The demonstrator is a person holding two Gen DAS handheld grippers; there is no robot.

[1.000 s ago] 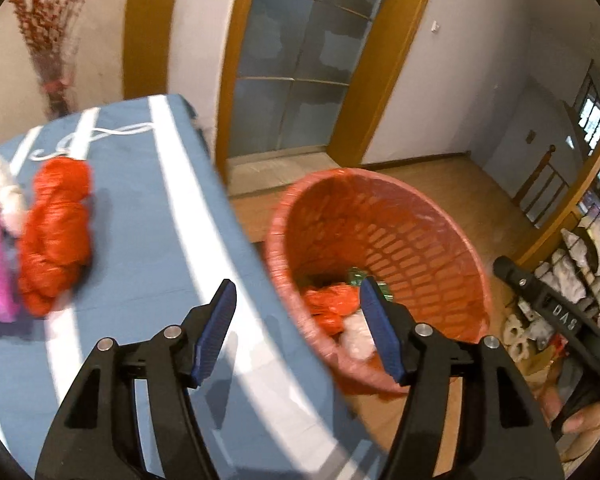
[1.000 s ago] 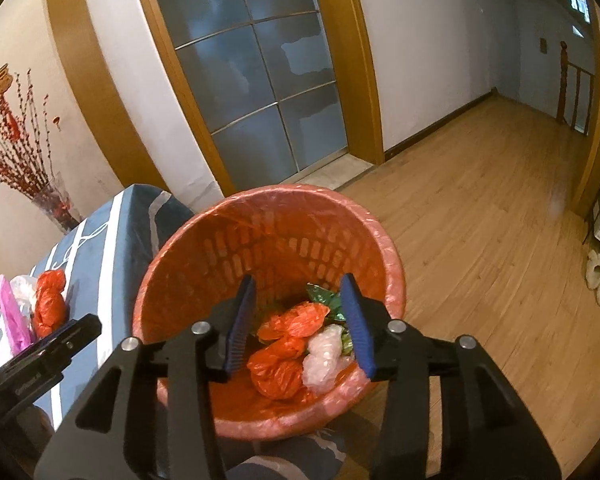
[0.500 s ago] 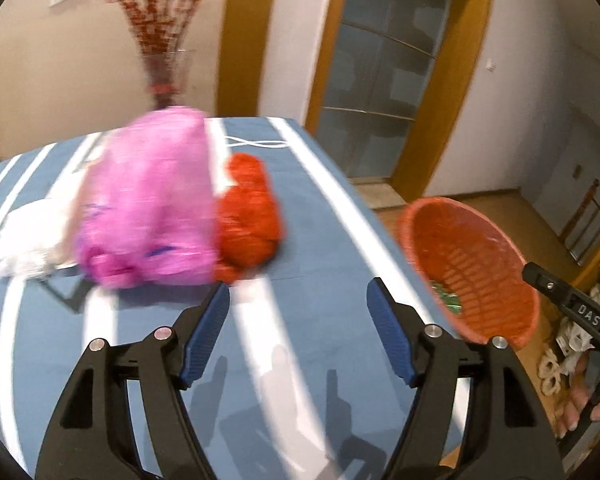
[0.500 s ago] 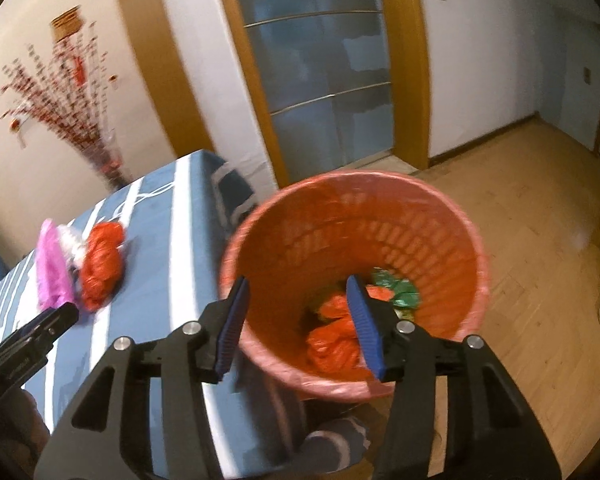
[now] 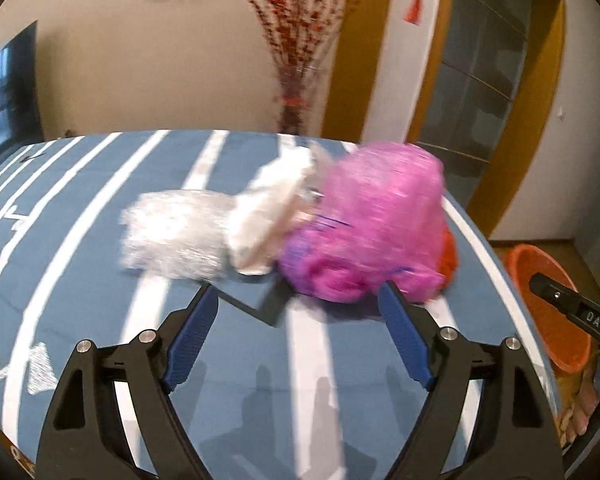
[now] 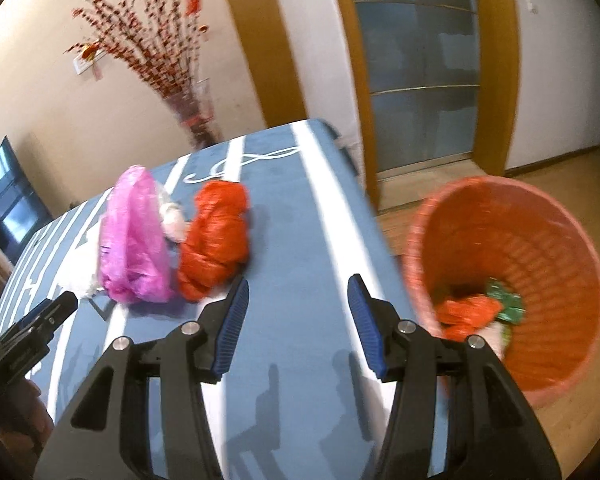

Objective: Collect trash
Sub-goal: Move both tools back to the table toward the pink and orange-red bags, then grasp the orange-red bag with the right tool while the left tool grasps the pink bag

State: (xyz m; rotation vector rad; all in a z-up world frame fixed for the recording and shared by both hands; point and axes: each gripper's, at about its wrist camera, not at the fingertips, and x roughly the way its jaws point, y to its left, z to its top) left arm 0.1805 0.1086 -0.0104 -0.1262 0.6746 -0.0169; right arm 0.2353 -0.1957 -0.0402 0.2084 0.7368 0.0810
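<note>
A pile of crumpled bags lies on the blue striped table: a pink bag, a white bag, a clear silvery bag and a red bag. My left gripper hangs just short of the pile; its jaws are opening and nothing is between them. My right gripper is open and empty over the table edge, with the red bag ahead on its left. The orange basket stands on the floor to the right and holds red, green and white trash.
A vase of red blossom branches stands behind the table. A glass door with a wooden frame is beyond the basket. A dark screen hangs on the left wall. The floor is wood.
Both grippers have swung left, away from above the basket and over the table. The bag pile is now straight ahead of the left gripper, whose jaws stand wider.
</note>
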